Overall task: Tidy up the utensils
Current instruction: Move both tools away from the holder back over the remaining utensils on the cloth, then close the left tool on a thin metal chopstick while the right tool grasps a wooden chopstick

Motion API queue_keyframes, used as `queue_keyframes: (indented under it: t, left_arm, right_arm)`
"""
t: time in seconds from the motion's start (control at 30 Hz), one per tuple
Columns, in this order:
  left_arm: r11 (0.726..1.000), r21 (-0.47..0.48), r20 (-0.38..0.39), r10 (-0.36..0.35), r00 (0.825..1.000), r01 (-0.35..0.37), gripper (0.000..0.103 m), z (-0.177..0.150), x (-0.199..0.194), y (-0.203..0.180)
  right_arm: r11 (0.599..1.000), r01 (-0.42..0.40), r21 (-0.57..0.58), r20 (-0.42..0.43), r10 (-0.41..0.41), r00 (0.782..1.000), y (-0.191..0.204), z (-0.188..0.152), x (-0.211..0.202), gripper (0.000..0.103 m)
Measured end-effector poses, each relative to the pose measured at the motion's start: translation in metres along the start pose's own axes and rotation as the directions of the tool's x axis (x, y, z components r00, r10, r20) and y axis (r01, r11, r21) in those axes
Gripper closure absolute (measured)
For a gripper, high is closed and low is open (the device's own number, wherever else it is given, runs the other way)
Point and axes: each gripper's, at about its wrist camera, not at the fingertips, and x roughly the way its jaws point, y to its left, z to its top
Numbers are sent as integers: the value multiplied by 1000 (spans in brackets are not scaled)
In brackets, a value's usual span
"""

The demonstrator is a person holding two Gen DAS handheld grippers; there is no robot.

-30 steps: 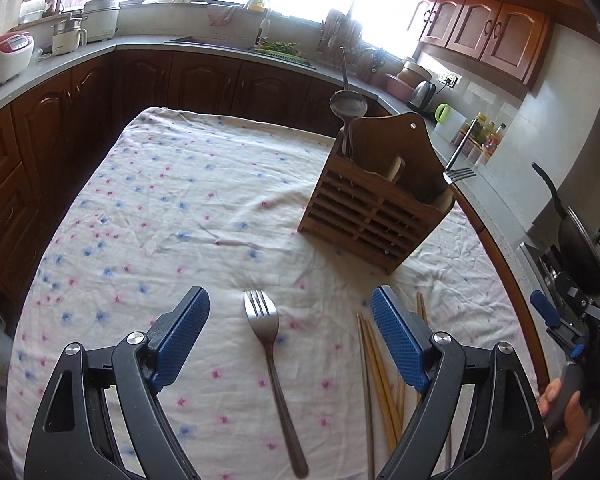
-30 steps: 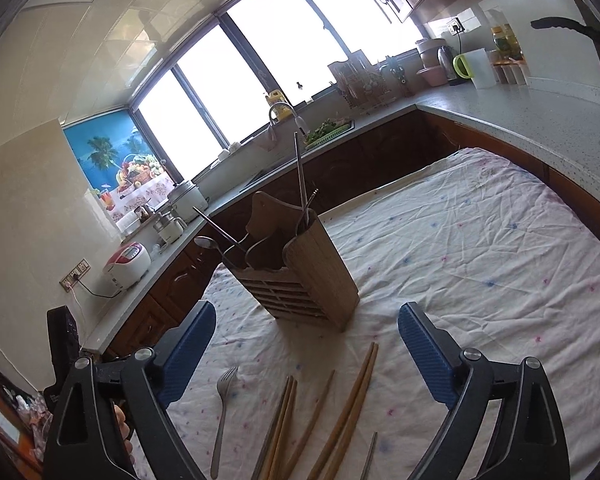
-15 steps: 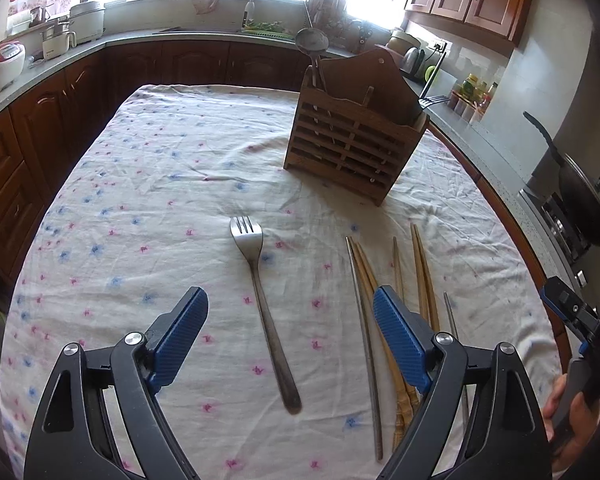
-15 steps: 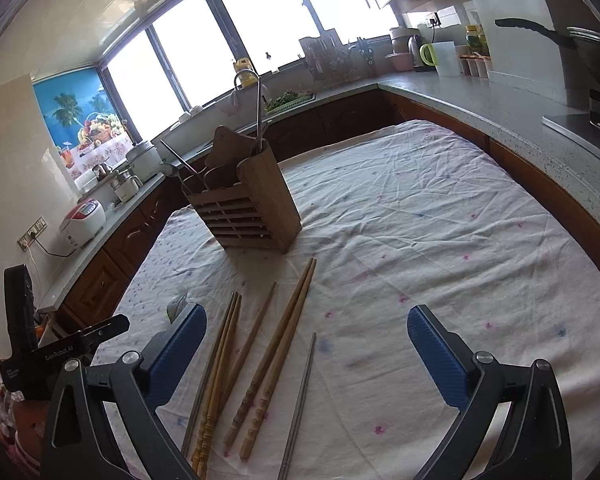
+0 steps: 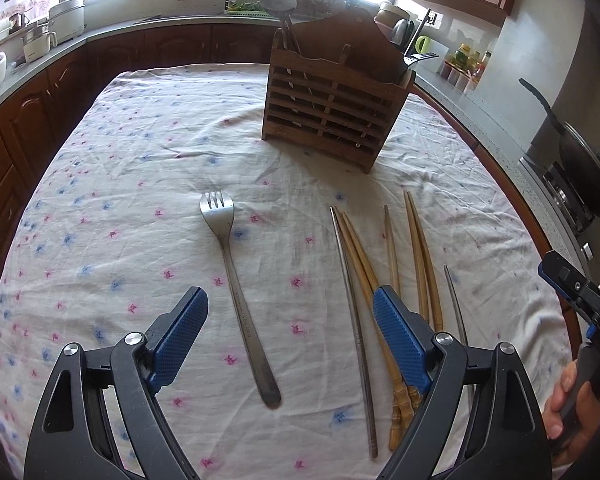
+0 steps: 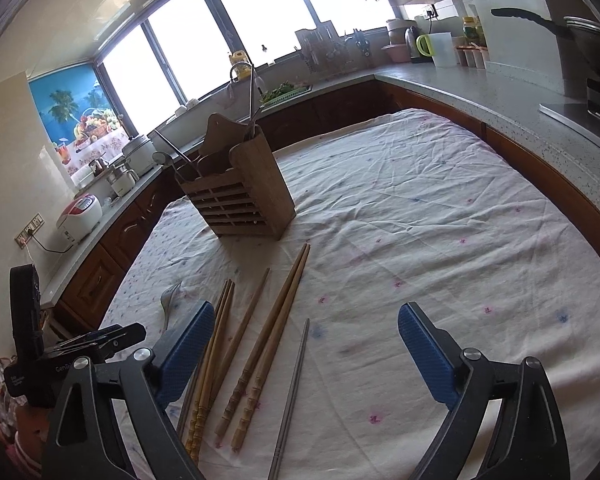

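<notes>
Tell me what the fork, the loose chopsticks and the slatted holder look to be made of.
Fork: likely stainless steel, grey with a dull sheen. Chopsticks: most look like bamboo or wood, tan with ringed ends; two thin grey ones appear metal. Holder: wood, brown with visible grain, matte.

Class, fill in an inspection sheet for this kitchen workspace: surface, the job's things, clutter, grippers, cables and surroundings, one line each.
Surface: table under a wrinkled floral tablecloth.
Job's things: wooden utensil holder upright at the far side, already holding a ladle and a fork; metal fork lying flat, tines away; wooden chopsticks and two metal chopsticks lying loose beside it.
Clutter: nothing seen on the cloth.
Grippers: left gripper open, above the fork handle; right gripper open, above the chopsticks; both empty.
Cables: a cord from the rice cooker to a wall socket.
Surroundings: counters, sink, windows, a pan on the stove.
</notes>
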Motion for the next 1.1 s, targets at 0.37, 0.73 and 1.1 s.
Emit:
queue_keyframes:
  t: [0.37, 0.73, 1.1]
  left_arm:
    - [997, 79, -83, 9, 997, -2, 33, 8, 36, -18]
    - [989, 149, -137, 25, 990, -4, 53, 20, 73, -33]
    - [969, 246, -104, 46, 994, -19, 74, 25, 78, -29]
  right_arm:
    - [999, -30, 19, -91, 32, 995, -1, 2, 29, 59]
    - [999, -32, -1, -197, 31, 980, 2, 13, 86, 69]
    - [989, 38, -144, -272, -76, 959, 21, 23, 135, 86]
